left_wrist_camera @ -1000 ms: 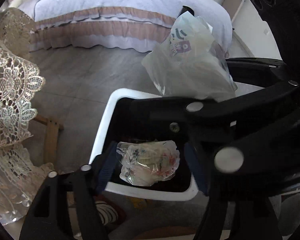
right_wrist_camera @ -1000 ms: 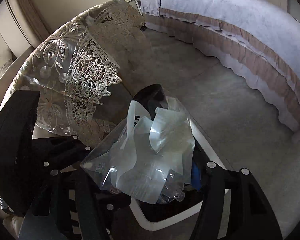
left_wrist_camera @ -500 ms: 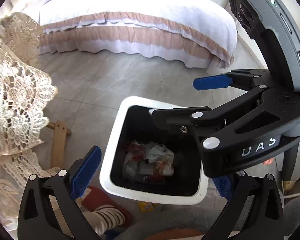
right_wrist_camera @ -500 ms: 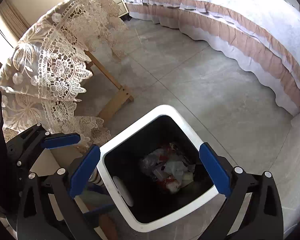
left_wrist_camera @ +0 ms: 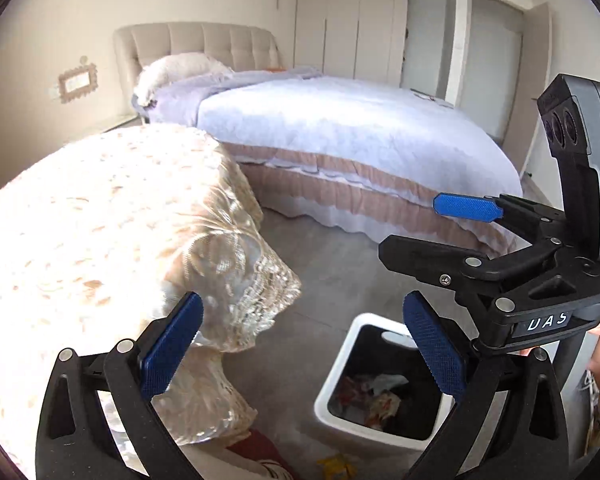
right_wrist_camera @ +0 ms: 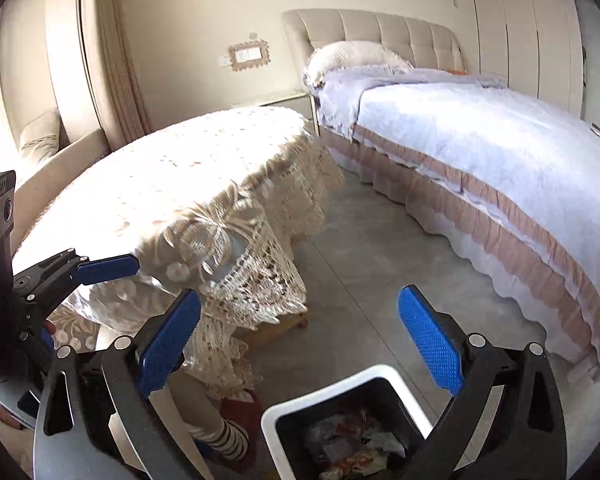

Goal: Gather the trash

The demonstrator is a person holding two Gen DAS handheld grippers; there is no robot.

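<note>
A white waste bin (left_wrist_camera: 323, 399) with a black inside stands on the grey floor, low in both views, its rim (right_wrist_camera: 271, 420) just under my right gripper. Crumpled plastic wrappers and bags (left_wrist_camera: 374, 394) lie at its bottom (right_wrist_camera: 352, 446). My left gripper (left_wrist_camera: 302, 344) is open with nothing between its blue pads, raised above and to the left of the bin. My right gripper (right_wrist_camera: 300, 342) is open and empty too, above the bin; the left wrist view shows it (left_wrist_camera: 410, 224) at the right, also held wide.
A table under a cream lace cloth (left_wrist_camera: 80, 220) stands left of the bin (right_wrist_camera: 188, 184). A bed with a lilac cover (right_wrist_camera: 480, 152) fills the right and back. A foot in a striped sock (right_wrist_camera: 232, 436) is beside the bin. A yellow scrap (left_wrist_camera: 336, 466) lies on the floor.
Both grippers let go of their clear plastic bags, which dropped into the bin. Both jaws spread wide, then both grippers rose and tilted up, so the bin sank low in each view.
</note>
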